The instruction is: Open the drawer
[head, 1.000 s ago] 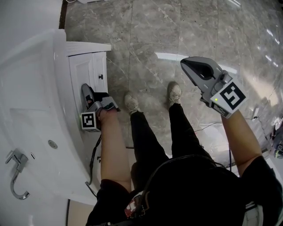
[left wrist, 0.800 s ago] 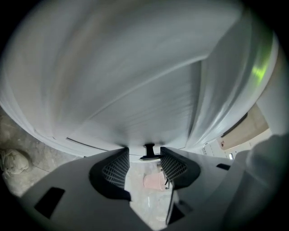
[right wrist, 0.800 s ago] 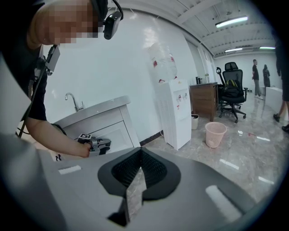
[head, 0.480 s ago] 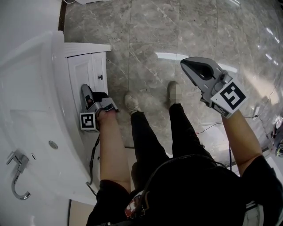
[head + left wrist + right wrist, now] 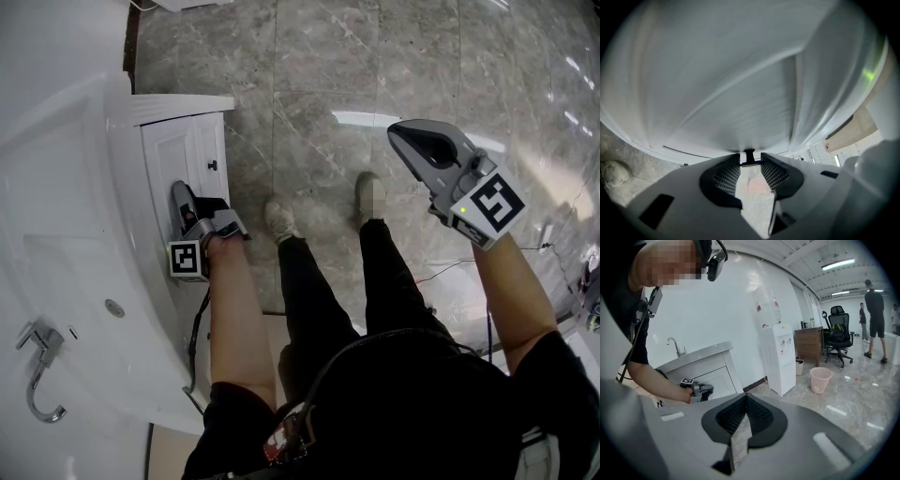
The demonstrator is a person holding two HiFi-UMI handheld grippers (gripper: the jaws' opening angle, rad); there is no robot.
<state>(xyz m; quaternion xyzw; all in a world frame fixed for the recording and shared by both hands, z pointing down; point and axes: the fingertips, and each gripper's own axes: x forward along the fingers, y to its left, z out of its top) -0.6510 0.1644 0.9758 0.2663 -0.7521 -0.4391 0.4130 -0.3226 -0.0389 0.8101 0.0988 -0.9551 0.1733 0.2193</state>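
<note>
dispenser (image 5: pixel 779 357) between wastebasket (image 5: pixel 820 379) and sink cabinet (image 5: pixel 717 373)

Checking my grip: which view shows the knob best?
Left gripper view: the knob sits centred between the left hand-held gripper's jaws, which have just been closing on it. In head and right gripper views, that gripper hides it.

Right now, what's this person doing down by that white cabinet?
A person holds a gripping tool in each hand. The left gripper is at the cabinet, and its jaws have just closed on the small dark knob of the drawer. The drawer looks flush, not yet pulled out. The right gripper hangs over the floor, jaws together, holding nothing.
</note>
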